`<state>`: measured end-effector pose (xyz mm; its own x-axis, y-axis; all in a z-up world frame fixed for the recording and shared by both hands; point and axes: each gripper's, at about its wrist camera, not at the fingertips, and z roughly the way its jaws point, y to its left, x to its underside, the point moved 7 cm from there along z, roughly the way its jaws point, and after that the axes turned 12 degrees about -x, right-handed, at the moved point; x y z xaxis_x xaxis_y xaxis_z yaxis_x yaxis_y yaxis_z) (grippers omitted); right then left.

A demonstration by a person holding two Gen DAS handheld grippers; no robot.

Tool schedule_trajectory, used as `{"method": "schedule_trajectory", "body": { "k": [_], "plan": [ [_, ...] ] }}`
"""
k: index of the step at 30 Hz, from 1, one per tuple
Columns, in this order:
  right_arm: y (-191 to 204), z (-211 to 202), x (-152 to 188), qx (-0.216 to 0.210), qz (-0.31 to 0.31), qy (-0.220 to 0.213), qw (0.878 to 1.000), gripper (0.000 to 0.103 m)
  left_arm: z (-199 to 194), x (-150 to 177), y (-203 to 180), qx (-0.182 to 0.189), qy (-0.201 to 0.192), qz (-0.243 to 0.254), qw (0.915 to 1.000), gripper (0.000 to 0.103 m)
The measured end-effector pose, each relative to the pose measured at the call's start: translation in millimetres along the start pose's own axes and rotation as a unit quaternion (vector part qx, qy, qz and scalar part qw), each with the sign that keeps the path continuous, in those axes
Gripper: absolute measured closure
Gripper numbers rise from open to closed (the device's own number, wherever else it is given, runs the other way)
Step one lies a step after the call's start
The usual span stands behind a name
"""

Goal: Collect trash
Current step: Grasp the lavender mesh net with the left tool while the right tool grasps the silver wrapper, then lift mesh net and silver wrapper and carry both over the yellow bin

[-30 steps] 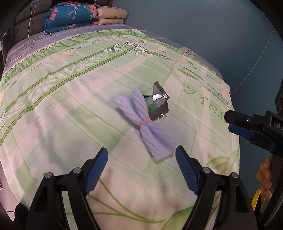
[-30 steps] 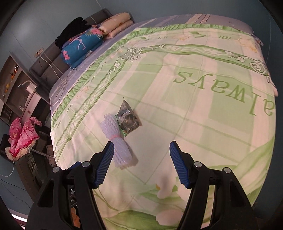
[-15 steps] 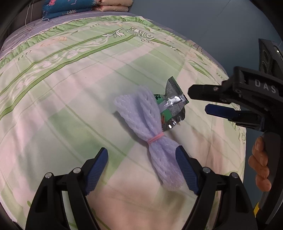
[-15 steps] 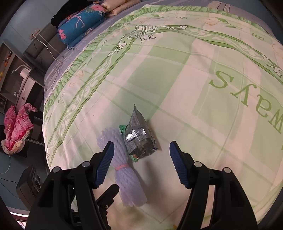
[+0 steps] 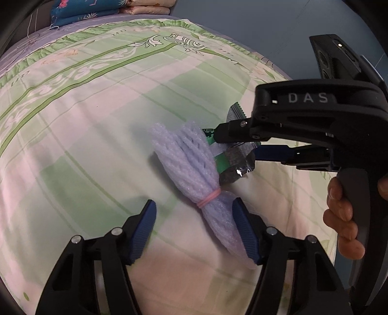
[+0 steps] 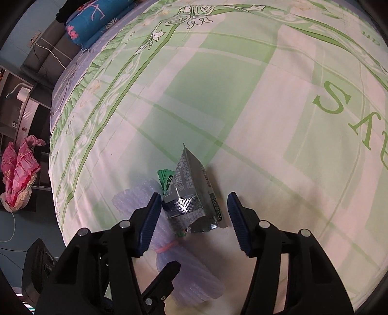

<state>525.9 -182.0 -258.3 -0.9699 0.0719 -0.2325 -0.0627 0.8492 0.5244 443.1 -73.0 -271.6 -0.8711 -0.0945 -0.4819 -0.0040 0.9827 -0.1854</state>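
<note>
A lilac foam net (image 5: 194, 167) tied with a pink rubber band lies on the green and cream bedspread (image 5: 84, 126). A crumpled silver and green snack wrapper (image 6: 191, 201) lies against it. My left gripper (image 5: 196, 230) is open, low over the bed, its right finger touching the net's near end. My right gripper (image 6: 194, 218) is open with its fingers on either side of the wrapper. In the left wrist view the right gripper (image 5: 242, 143) reaches in from the right over the wrapper (image 5: 237, 164). The net also shows in the right wrist view (image 6: 184, 273).
Folded blue floral bedding (image 5: 89, 9) and a peach pillow (image 5: 150, 3) lie at the head of the bed. A pink cloth heap (image 6: 17, 174) and shelving (image 6: 14, 104) stand beside the bed on the left. The bed's edge drops off at the right (image 5: 325, 193).
Both grippers have moved closer to the trash. The right gripper has come down around the wrapper and the left gripper's fingers have reached the net's near end.
</note>
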Motion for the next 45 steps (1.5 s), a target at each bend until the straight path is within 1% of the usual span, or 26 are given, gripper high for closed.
{"method": "schedule_trajectory", "body": {
  "k": [1, 2, 4, 5, 6, 8, 12, 14, 21, 27, 34, 37, 39, 40, 45],
  "plan": [
    [-1.0, 1.6, -0.2, -0.001, 0.002, 0.002, 1.000, 0.053, 0.2, 0.7, -1.6, 0.004, 0.000, 0.003, 1.0000, 0.054],
    [-1.9, 2.5, -1.1, -0.002, 0.004, 0.002, 1.000, 0.054, 0.0, 1.5, -4.3, 0.009, 0.001, 0.006, 0.9999, 0.058],
    [-2.1, 2.9, -1.7, -0.004, 0.006, 0.001, 1.000, 0.058, -1.1, 3.9, -9.8, 0.023, 0.003, 0.012, 0.9997, 0.077],
    [0.5, 3.4, -1.7, -0.009, 0.003, 0.003, 1.000, 0.066, -1.6, 5.0, -12.3, 0.027, 0.003, 0.016, 0.9995, 0.078],
    [1.1, 3.5, -3.0, -0.010, 0.002, 0.002, 1.000, 0.069, -1.9, 4.8, -13.4, 0.024, 0.000, 0.018, 0.9996, 0.080],
    [3.4, 1.8, -3.6, -0.011, 0.002, -0.001, 1.000, 0.073, -2.4, 5.6, -14.0, 0.026, 0.001, 0.020, 0.9995, 0.088],
    [8.2, -6.2, -4.2, -0.011, -0.004, -0.016, 1.000, 0.081, -5.1, 6.1, -9.3, 0.033, 0.005, 0.011, 0.9994, 0.090],
    [9.3, -13.3, -3.5, -0.010, -0.008, -0.026, 1.000, 0.082, -8.0, 5.3, -7.4, 0.038, 0.005, 0.008, 0.9992, 0.090],
    [9.4, -43.3, 4.7, -0.013, -0.008, -0.049, 0.999, 0.082, -31.6, 0.9, -0.7, 0.049, -0.013, 0.001, 0.9987, 0.091],
    [13.8, -77.5, 22.0, -0.024, -0.012, -0.071, 0.997, 0.082, -65.7, -0.2, 12.8, 0.038, -0.046, 0.006, 0.9982, 0.091],
    [28.4, -122.2, 59.7, -0.038, -0.023, -0.099, 0.994, 0.082, -110.4, 8.2, 32.8, 0.019, -0.078, 0.011, 0.9967, 0.091],
    [38.3, -140.9, 81.2, -0.045, -0.032, -0.108, 0.993, 0.082, -132.3, 16.1, 39.1, 0.011, -0.093, 0.020, 0.9954, 0.091],
    [48.6, -155.5, 102.6, -0.051, -0.042, -0.116, 0.991, 0.082, -149.3, 21.8, 44.1, 0.006, -0.105, 0.026, 0.9941, 0.091],
    [50.3, -157.9, 106.9, -0.052, -0.044, -0.117, 0.991, 0.082, -158.4, 24.3, 45.8, 0.008, -0.110, 0.028, 0.9935, 0.091],
    [69.7, -184.2, 160.8, -0.066, -0.058, -0.130, 0.988, 0.082, -207.8, 38.8, 46.6, 0.021, -0.145, 0.041, 0.9883, 0.091]
  ]
}}
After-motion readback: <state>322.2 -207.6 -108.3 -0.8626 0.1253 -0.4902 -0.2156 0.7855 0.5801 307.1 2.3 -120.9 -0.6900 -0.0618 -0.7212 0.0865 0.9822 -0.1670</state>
